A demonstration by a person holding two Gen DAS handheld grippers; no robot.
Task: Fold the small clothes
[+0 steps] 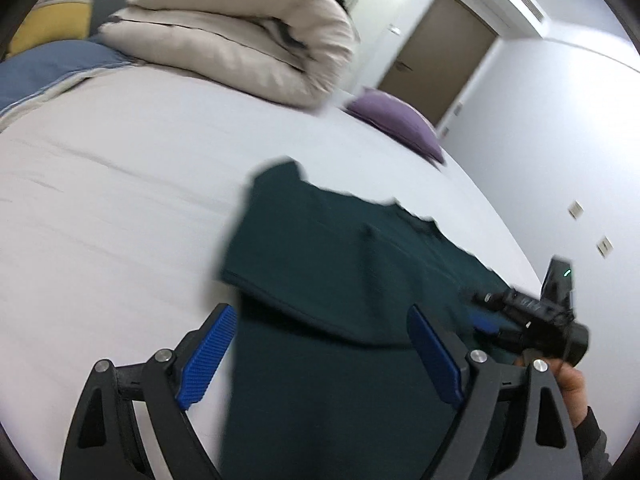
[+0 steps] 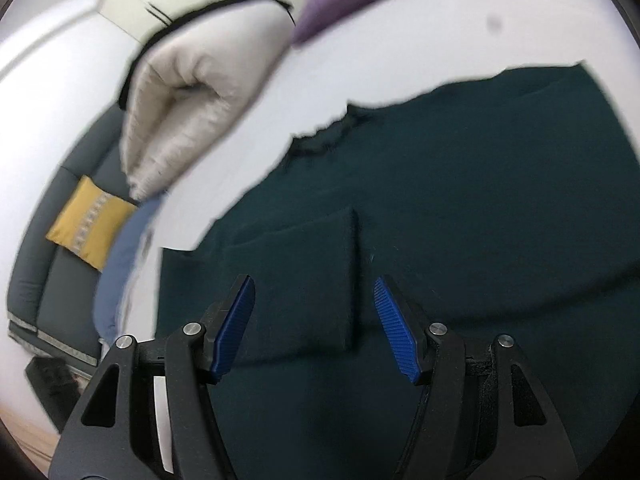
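A: Where's the garment?

B: The dark green shirt [image 1: 340, 264] lies on the white bed [image 1: 120, 200], one sleeve [image 2: 304, 280] folded inward. The left gripper [image 1: 320, 356] and right gripper [image 2: 314, 326] both hang spread wide over it, gripping nothing.

A: Risks?

B: The frames are blurry, so possibly one jaw pinches the sheet too, dragging it and undoing that sleeve fold.
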